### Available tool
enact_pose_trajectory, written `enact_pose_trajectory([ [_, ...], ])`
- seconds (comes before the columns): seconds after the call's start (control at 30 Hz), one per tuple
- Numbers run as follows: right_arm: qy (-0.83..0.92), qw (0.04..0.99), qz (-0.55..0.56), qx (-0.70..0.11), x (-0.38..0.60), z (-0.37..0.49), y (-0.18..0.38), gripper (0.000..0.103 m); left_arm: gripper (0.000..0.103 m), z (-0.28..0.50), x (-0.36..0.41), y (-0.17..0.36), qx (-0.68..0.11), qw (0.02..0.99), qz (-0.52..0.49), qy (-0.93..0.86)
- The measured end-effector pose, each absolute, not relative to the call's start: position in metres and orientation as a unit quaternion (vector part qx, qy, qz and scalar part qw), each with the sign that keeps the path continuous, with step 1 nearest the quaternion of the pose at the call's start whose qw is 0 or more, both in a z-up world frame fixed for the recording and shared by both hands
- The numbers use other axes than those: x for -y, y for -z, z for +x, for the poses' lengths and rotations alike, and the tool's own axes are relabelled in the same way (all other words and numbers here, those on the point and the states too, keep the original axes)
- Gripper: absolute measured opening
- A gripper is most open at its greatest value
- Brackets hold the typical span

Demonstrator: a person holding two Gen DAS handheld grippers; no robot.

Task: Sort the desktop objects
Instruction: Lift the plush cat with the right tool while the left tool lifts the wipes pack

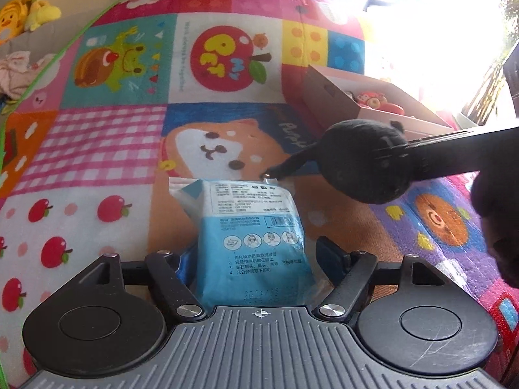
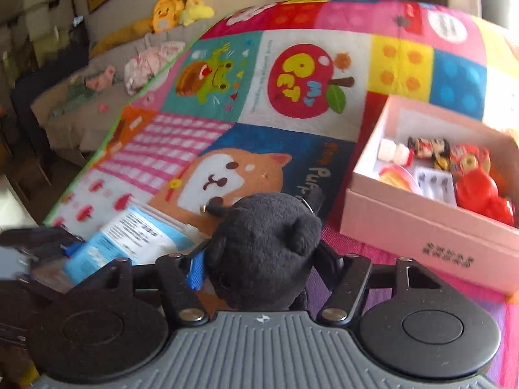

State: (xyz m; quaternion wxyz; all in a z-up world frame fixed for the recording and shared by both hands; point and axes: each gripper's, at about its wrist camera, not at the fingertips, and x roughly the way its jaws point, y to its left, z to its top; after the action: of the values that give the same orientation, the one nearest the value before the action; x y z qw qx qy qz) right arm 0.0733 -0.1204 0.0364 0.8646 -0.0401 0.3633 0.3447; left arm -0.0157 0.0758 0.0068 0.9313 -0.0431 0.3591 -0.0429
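Note:
A blue and white face-mask packet (image 1: 256,236) lies on the colourful play mat (image 1: 107,139), and my left gripper (image 1: 259,253) is shut on its near end. My right gripper (image 2: 262,259) is shut on a black plush toy (image 2: 262,249) and holds it above the mat. In the left wrist view the plush (image 1: 363,159) hangs just right of the packet's far end, held from the right. The packet also shows at the lower left of the right wrist view (image 2: 129,236). A pink cardboard box (image 2: 431,233) with small toys stands to the right.
The box (image 1: 356,97) holds red and white figurines (image 2: 476,188). A grey sofa (image 2: 107,97) with yellow plush toys (image 2: 178,6) and clothes lies beyond the mat's left edge. Bright window glare fills the upper right of the left wrist view.

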Motion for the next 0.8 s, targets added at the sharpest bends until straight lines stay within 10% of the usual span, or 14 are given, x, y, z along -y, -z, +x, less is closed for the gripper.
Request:
enact_pose_trajectory([
  [0.3, -0.313, 0.835, 0.158, -0.425, 0.238, 0.073, -0.038, 0.066, 0.096, 0.010, -0.023, -0.006, -0.323, 0.940, -0.028, 0.111],
  [0.8, -0.140, 0.946, 0.016, -0.292, 0.264, 0.062, -0.045, 0.090, 0.101, 0.023, -0.035, 0.006, -0.326, 0.938, -0.086, 0.078],
])
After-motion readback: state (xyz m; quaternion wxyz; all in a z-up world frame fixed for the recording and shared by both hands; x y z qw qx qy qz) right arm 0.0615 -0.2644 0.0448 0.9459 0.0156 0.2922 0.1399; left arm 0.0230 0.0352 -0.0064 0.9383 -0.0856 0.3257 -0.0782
